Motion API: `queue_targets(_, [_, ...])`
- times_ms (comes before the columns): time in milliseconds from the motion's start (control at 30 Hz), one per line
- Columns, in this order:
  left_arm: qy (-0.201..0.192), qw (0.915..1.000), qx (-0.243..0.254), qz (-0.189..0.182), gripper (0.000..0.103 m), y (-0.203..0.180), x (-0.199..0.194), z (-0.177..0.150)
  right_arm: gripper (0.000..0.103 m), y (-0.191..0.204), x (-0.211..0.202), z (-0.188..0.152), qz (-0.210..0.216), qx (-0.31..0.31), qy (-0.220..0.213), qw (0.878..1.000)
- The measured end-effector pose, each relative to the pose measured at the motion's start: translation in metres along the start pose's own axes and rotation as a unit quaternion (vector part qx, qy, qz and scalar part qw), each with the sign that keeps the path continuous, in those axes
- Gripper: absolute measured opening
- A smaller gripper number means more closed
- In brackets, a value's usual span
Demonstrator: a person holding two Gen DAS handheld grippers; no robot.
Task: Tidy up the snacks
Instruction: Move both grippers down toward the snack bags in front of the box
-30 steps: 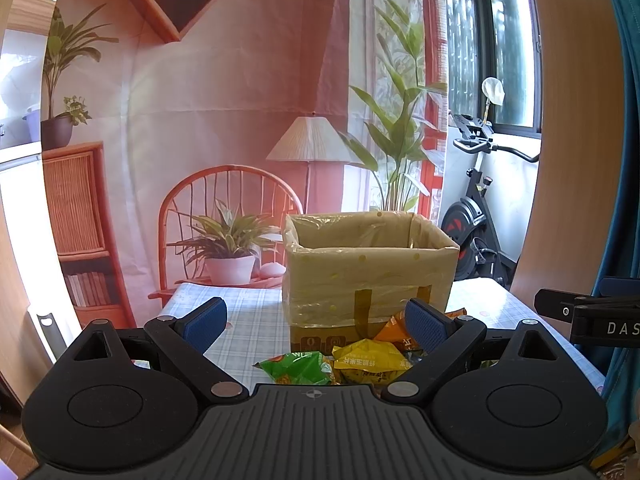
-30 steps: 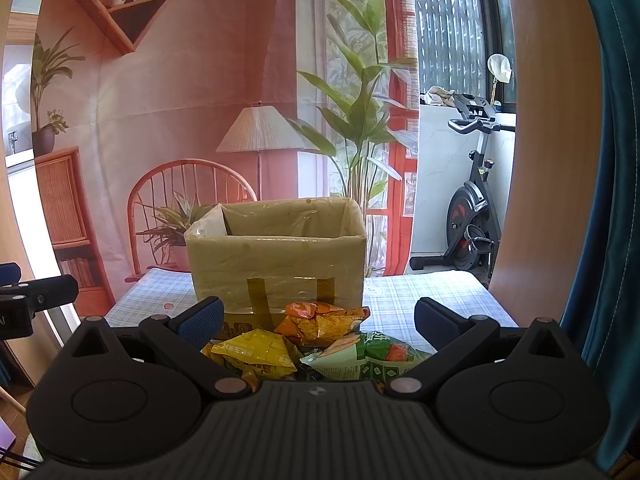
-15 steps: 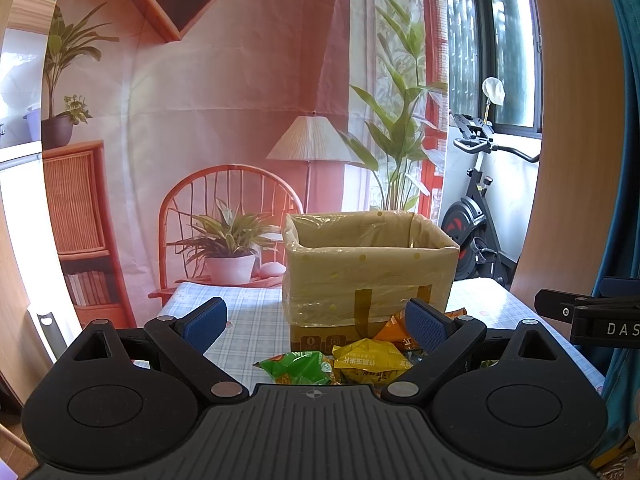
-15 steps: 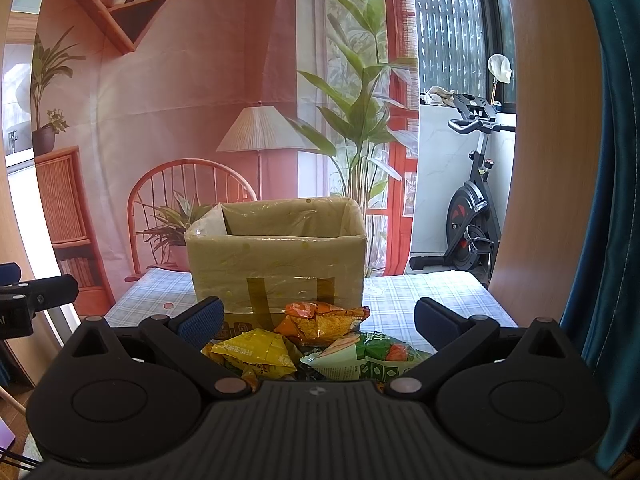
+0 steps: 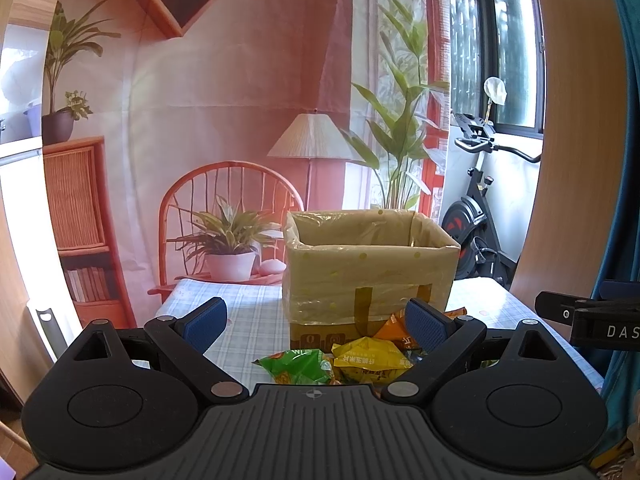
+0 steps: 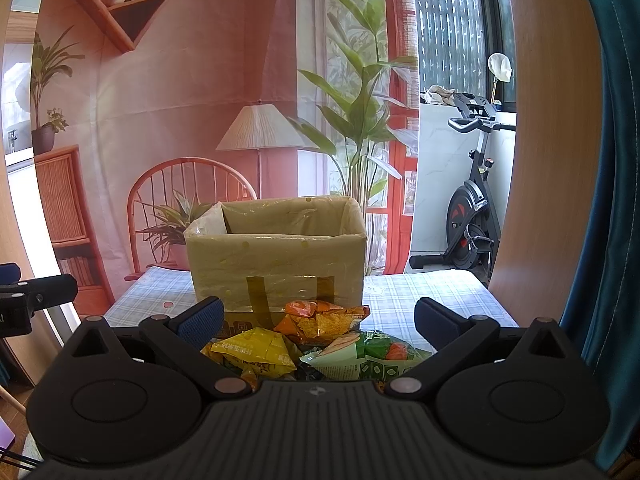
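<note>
The left gripper (image 5: 316, 314) is matte black plastic: a ribbed grey-black centre plate with a small crosshair mark, flanked by two round housings with recessed discs and triangular cut-outs. Silver pivot screws sit at the base of each angled link, and the fingers (image 5: 204, 322) carry textured blue pads. The right gripper (image 6: 318, 316) has the same build, ribbed plate, silver screws and blue-faced fingers (image 6: 200, 318). Seen from the left wrist view, its black side bears white letters "DAS".

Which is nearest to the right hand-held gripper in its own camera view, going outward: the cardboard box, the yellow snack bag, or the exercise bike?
1. Yellow snack bag, just ahead, slightly left.
2. Cardboard box, behind the snacks, centre.
3. Exercise bike, off the table, far right.
</note>
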State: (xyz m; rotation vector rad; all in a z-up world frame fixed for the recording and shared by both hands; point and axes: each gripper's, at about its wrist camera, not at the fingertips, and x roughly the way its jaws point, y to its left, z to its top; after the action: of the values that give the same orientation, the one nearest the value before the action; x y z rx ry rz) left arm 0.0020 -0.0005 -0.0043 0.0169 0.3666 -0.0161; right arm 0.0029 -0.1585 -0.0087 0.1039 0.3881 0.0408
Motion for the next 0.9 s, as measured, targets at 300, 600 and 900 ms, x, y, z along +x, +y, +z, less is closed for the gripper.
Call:
queue_targets(300, [-0.002, 0.9995, 0.017, 0.025, 0.098, 0.002, 0.022, 0.001, 0.103, -0.012, 0.016, 0.007, -0.004, -0.024, -0.028, 0.999])
queue_targets(600, [0.038, 0.9976, 0.002, 0.057, 0.098, 0.024, 0.085, -0.002, 0.103, -0.042, 0.07, 0.01, 0.005, -0.016, -0.026, 1.0])
queue_targets(900, [0.08, 0.9966, 0.009, 0.013, 0.097, 0.011, 0.133, -0.02, 0.103, -0.064, 0.115, -0.021, 0.019, -0.012, 0.009, 1.0])
